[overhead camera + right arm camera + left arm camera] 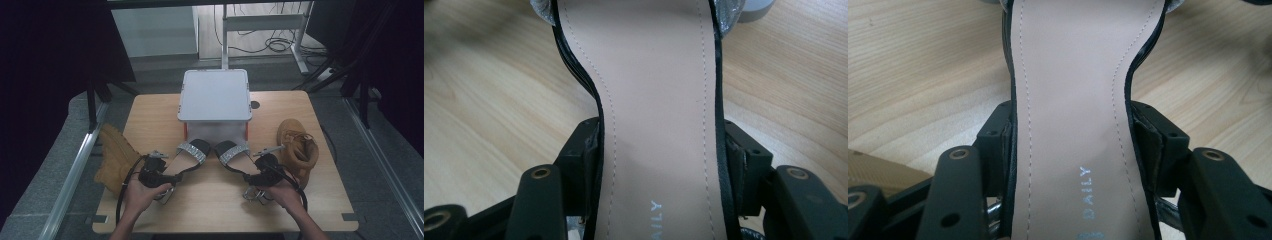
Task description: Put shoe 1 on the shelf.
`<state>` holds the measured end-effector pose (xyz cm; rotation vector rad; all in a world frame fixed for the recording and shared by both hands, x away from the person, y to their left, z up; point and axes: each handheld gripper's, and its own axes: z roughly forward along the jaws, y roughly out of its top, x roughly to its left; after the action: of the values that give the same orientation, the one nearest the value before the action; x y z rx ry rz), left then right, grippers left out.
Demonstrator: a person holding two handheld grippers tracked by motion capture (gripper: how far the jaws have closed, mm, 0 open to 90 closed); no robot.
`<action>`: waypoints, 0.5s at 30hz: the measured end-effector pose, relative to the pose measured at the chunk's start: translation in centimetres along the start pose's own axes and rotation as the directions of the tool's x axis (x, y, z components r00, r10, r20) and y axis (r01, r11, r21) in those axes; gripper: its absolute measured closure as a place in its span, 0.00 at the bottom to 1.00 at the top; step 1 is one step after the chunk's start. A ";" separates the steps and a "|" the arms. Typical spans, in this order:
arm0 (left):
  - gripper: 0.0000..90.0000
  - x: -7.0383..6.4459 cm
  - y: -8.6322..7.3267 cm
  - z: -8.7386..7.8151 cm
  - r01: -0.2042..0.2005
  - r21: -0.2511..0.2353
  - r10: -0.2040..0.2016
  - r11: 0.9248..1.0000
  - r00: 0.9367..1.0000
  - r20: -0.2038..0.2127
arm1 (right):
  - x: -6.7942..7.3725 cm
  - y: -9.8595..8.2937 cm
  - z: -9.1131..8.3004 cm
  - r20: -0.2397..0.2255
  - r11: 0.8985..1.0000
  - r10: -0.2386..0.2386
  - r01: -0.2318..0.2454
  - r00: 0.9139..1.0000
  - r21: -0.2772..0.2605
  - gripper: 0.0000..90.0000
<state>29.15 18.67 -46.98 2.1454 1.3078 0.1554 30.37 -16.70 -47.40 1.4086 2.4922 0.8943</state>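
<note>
two grippers, each clamped on a sandal

seen from above, a person's two hands come in from the bottom edge of the frame, each holding a black two-jaw gripper over a pale wooden table (210,200). the left gripper (167,176) sits in the lower left of centre, and its jaws grip the heel end of the left sandal (190,156), a black sandal with a glittery silver strap across the toe. the right gripper (256,172) sits in the lower right of centre and grips the heel end of the right sandal (232,155), which matches the first. the two sandals lie side by side in the middle of the frame, toes pointing up toward a grey lidded box (215,95) that stands just beyond them.

in the left gripper view, the left gripper (1071,145) has its jaws pressed against both edges of the left sandal (1073,90) at the narrow waist of its beige insole. in the right gripper view, the right gripper (661,155) is clamped the same way on the right sandal (656,85).

a tan boot (116,157) lies at the left edge of the table, and a second tan boot (298,147) lies at the right, just beside the right gripper.
</note>
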 end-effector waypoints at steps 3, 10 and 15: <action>0.47 0.3 0.2 0.2 0.021 -0.003 -0.021 1.000 1.000 0.000 | 0.0 0.3 0.5 -0.005 1.000 0.015 -0.015 1.000 0.001 0.47; 0.47 0.4 1.4 1.2 0.058 -0.027 -0.058 0.998 0.998 -0.005 | -0.3 1.4 1.7 -0.001 0.998 0.066 -0.066 0.998 -0.005 0.47; 0.47 0.8 2.3 2.3 0.105 -0.042 -0.104 0.994 0.995 0.004 | -0.9 2.3 2.5 0.024 0.990 0.136 -0.136 0.990 -0.026 0.47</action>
<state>32.24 17.55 -47.67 2.0365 1.4000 0.1365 33.51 -15.45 -48.29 1.5878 2.3818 0.9211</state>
